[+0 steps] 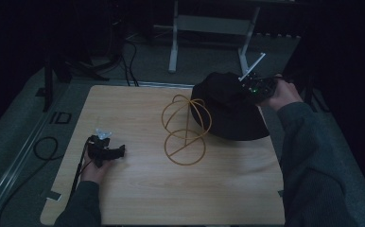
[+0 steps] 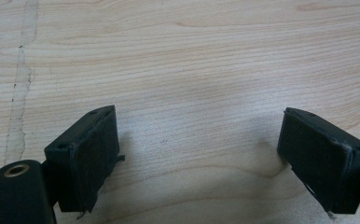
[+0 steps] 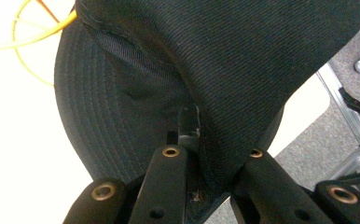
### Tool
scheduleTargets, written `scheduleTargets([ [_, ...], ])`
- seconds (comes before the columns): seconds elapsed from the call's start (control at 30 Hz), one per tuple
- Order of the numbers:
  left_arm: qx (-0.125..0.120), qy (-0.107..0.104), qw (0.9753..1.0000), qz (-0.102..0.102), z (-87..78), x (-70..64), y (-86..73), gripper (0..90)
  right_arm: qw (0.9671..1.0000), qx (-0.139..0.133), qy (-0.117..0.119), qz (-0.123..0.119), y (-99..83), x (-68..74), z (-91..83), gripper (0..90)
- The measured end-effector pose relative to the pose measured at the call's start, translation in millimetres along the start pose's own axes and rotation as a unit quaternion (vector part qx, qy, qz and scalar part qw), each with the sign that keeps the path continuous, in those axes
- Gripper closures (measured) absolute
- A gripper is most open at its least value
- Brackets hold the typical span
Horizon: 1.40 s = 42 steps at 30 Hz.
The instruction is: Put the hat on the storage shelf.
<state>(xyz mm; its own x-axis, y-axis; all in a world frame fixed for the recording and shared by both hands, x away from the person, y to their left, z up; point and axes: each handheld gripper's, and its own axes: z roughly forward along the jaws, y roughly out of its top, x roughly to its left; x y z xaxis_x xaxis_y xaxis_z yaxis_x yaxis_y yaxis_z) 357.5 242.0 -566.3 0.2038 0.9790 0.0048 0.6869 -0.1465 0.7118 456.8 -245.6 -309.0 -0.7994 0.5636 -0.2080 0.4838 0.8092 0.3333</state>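
A black brimmed hat (image 1: 228, 106) rests at the table's far right, its crown lifted and tilted. My right gripper (image 1: 252, 89) is shut on the hat's crown fabric (image 3: 243, 74), which is pinched between its jaws. To the hat's left stands a yellow wire hat stand (image 1: 185, 130) with a round base; one of its loops touches the hat's brim. My left gripper (image 1: 106, 150) lies low over the table at the near left, open, with bare wood between its pads (image 2: 92, 158).
The wooden table (image 1: 138, 198) has free room in front and at the left. A cable (image 1: 46, 149) loops on the grey floor to the left. A metal frame (image 1: 209, 28) stands behind the table. The table's right edge is close to the hat.
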Motion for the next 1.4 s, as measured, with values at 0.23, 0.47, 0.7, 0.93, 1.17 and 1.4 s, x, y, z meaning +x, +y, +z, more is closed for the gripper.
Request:
scheduleTargets([
  [0.23, 0.0, 0.0, 1.0, 0.0, 0.0, 0.0, 0.0, 12.9, 1.0, -0.004, -0.001, -0.003, -2.2, -2.3, -4.2, 86.5],
  [0.47, 0.0, 0.0, 1.0, 0.0, 0.0, 0.0, 0.0, 12.8, 0.9995, -0.033, 0.002, -0.001, -6.2, -5.5, -14.2, 86.5],
  [0.7, 0.001, 0.0, 1.0, 0.0, -0.1, 0.0, 0.0, 12.9, 0.9989, -0.046, -0.003, -0.005, -9.5, -5.2, -23.8, 86.6],
  [0.93, 0.0, 0.0, 1.0, 0.0, -0.1, 0.0, 0.1, 12.9, 0.9983, -0.057, -0.008, 0.005, -17.0, -10.2, -31.8, 86.6],
  [1.17, 0.0, 0.0, 1.0, 0.0, 0.0, 0.0, 0.1, 12.9, 0.9981, -0.06, -0.013, 0.009, -20.8, -13.4, -38.8, 86.7],
  [1.4, 0.0, 0.0, 1.0, -0.001, 0.0, -0.1, 0.0, 12.9, 0.9973, -0.066, -0.023, 0.021, -28.0, -18.3, -50.6, 86.8],
])
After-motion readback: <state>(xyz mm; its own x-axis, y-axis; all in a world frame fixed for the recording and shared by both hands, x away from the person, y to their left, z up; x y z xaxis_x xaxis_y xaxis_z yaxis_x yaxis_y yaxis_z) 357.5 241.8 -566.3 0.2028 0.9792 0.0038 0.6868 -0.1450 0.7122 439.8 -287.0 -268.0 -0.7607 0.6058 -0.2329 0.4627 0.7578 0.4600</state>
